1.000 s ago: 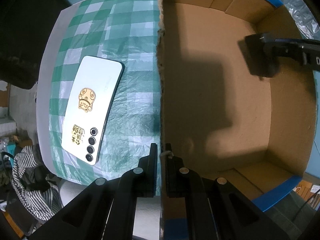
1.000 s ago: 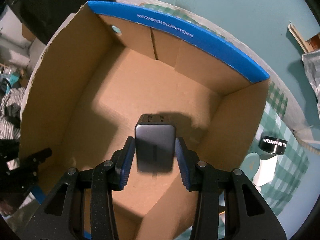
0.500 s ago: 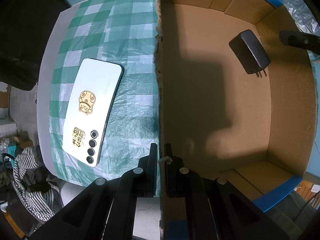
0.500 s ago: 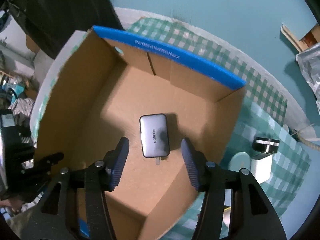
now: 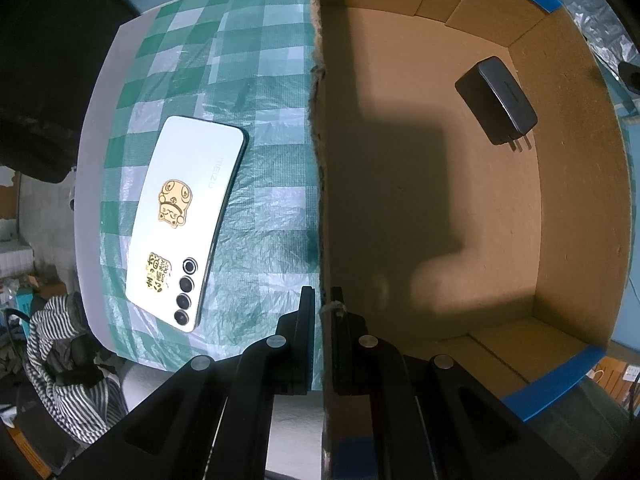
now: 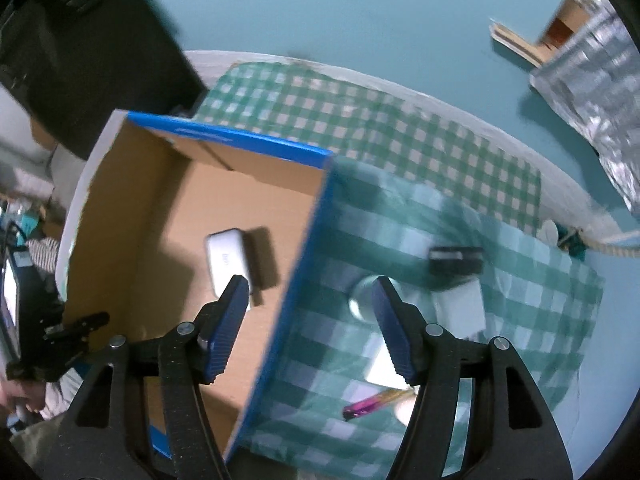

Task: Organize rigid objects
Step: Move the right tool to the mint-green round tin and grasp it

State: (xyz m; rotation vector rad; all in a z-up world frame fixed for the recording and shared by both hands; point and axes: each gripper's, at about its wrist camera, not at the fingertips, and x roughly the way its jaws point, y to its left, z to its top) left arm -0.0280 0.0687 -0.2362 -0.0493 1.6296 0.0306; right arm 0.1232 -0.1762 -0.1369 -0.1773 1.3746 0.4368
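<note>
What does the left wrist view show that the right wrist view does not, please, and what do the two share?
Only the left wrist view shows the white phone lying on the checked cloth beside the box, and the left gripper shut on the box wall. Only the right wrist view shows the right gripper, opening with nothing between its fingers, and a pink pen. Both show the cardboard box with the charger lying inside.

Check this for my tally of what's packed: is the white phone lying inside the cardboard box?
No, the white phone lies on the checked cloth outside the cardboard box.
</note>
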